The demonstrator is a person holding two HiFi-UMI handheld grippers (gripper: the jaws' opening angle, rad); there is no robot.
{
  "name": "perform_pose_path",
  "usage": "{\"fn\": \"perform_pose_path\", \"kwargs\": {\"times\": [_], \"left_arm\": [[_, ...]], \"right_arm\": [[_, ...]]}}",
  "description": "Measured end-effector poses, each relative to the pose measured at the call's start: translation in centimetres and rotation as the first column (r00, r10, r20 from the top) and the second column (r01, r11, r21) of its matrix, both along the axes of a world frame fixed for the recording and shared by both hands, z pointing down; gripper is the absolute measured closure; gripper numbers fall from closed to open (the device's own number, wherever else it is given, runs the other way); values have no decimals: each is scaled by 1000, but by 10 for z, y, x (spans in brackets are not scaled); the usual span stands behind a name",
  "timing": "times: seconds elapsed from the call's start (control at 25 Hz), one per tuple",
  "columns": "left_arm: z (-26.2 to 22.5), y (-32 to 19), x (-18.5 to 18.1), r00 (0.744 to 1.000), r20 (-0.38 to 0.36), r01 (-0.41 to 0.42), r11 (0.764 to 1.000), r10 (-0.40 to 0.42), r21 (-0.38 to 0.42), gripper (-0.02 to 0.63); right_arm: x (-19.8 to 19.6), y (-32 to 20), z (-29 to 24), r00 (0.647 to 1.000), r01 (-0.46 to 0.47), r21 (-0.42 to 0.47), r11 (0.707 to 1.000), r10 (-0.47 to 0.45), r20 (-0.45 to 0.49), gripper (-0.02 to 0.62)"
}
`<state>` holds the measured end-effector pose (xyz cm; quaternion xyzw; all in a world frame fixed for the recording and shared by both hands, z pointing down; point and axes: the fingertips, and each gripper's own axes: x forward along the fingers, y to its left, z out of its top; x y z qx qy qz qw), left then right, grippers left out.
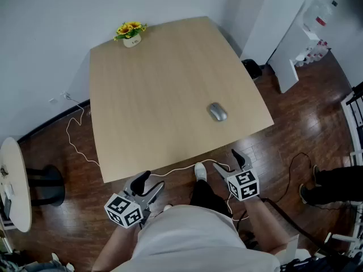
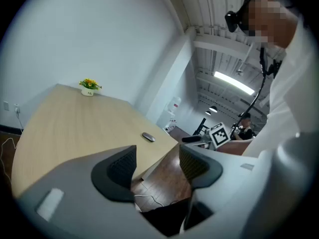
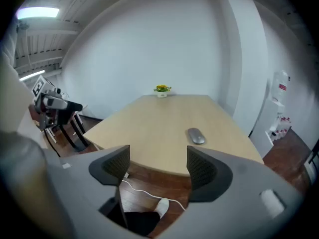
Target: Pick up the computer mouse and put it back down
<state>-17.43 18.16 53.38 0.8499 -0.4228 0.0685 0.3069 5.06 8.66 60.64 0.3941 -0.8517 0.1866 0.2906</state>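
Note:
A grey computer mouse (image 1: pixel 216 112) lies on the light wooden table (image 1: pixel 147 89), near its front right edge. It also shows small in the left gripper view as the mouse (image 2: pixel 148 137) and in the right gripper view as the mouse (image 3: pixel 196 136). My left gripper (image 1: pixel 151 183) hangs open below the table's front edge, at the left of my body, with nothing between its jaws. My right gripper (image 1: pixel 230 160) is open too, short of the table's front edge and nearer to the mouse, jaws empty.
A small pot of yellow flowers (image 1: pixel 131 34) stands at the table's far left corner. A white cable (image 1: pixel 76 137) trails over the dark wooden floor by the table's left and front. A round side table (image 1: pixel 14 183) is at the left, a white cabinet (image 1: pixel 295 44) at the right.

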Motion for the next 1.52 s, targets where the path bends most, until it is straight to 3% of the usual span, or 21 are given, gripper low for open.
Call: {"fn": "perform_pose_path", "kwargs": {"times": [0.28, 0.52, 0.76, 0.92, 1.16, 1.52], "left_arm": [[-13, -96, 59, 997, 14, 73, 997, -72, -27, 365], [-17, -132, 77, 988, 56, 148, 986, -144, -75, 364], [-6, -147, 75, 979, 67, 198, 973, -191, -122, 365], [-4, -157, 76, 983, 61, 176, 978, -170, -112, 365], [-10, -166, 67, 990, 52, 136, 988, -132, -75, 365], [-26, -156, 39, 996, 50, 77, 997, -78, 12, 364]], "right_arm": [[28, -169, 45, 996, 69, -25, 997, -70, -60, 233], [15, -243, 118, 984, 123, -110, 986, -136, -119, 233], [18, -253, 163, 981, 96, -165, 982, -121, -152, 261], [17, -256, 162, 979, 96, -133, 986, -118, -167, 290], [15, -254, 165, 978, 80, -164, 983, -109, -179, 302], [15, -228, 89, 993, 27, -117, 993, -40, -112, 302]]}}
